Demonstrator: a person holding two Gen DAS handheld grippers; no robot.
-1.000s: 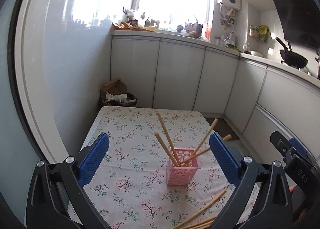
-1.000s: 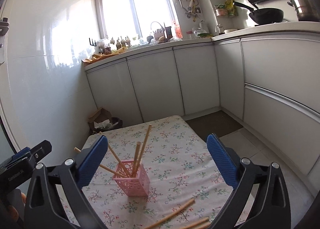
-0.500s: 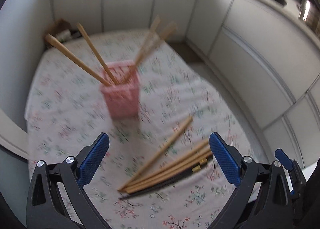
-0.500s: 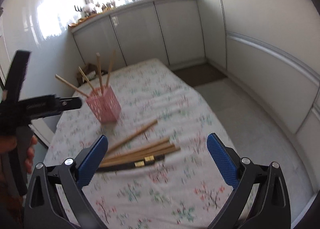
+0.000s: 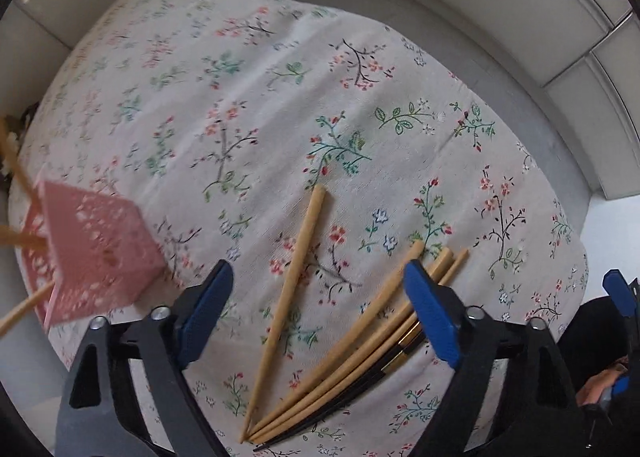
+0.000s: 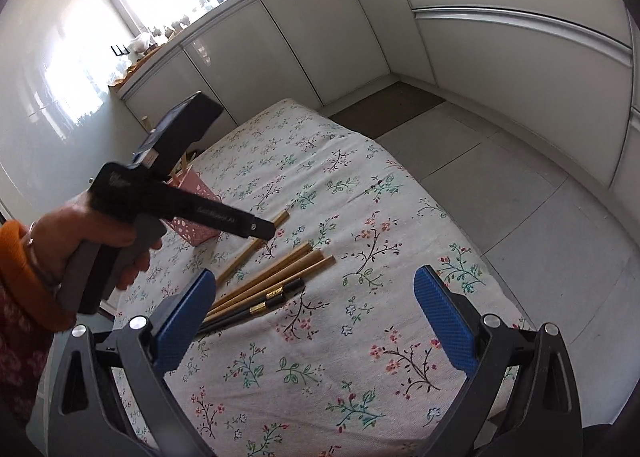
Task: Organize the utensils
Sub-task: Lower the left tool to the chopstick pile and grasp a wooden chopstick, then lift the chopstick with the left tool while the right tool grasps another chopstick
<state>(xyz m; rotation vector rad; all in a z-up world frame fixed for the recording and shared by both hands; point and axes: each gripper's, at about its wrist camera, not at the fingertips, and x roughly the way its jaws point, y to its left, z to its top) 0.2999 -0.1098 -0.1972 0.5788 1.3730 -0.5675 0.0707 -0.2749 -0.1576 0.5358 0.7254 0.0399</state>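
Note:
My left gripper (image 5: 318,309) points straight down over the floral tablecloth (image 5: 280,97). Its jaws are closing with a single wooden chopstick (image 5: 294,281) lying between them, and the pads do not touch it. A bundle of wooden chopsticks (image 5: 372,333) with two black gold-banded ones (image 5: 386,369) lies under its right finger (image 5: 430,313). The pink basket (image 5: 96,253) with several chopsticks stands at the left. My right gripper (image 6: 314,321) hovers open and empty just short of the same bundle (image 6: 280,275), with the pink basket (image 6: 196,229) behind it.
A hand (image 6: 80,233) in an orange cuff holds the left tool's black body (image 6: 188,209) over the table's left side. White cabinets (image 6: 500,37) line the far and right walls. Grey floor tiles (image 6: 520,185) run along the table's right edge.
The left gripper has swung from facing the room to pointing down over the loose chopsticks, and its jaws have narrowed. The right gripper has dipped toward the table.

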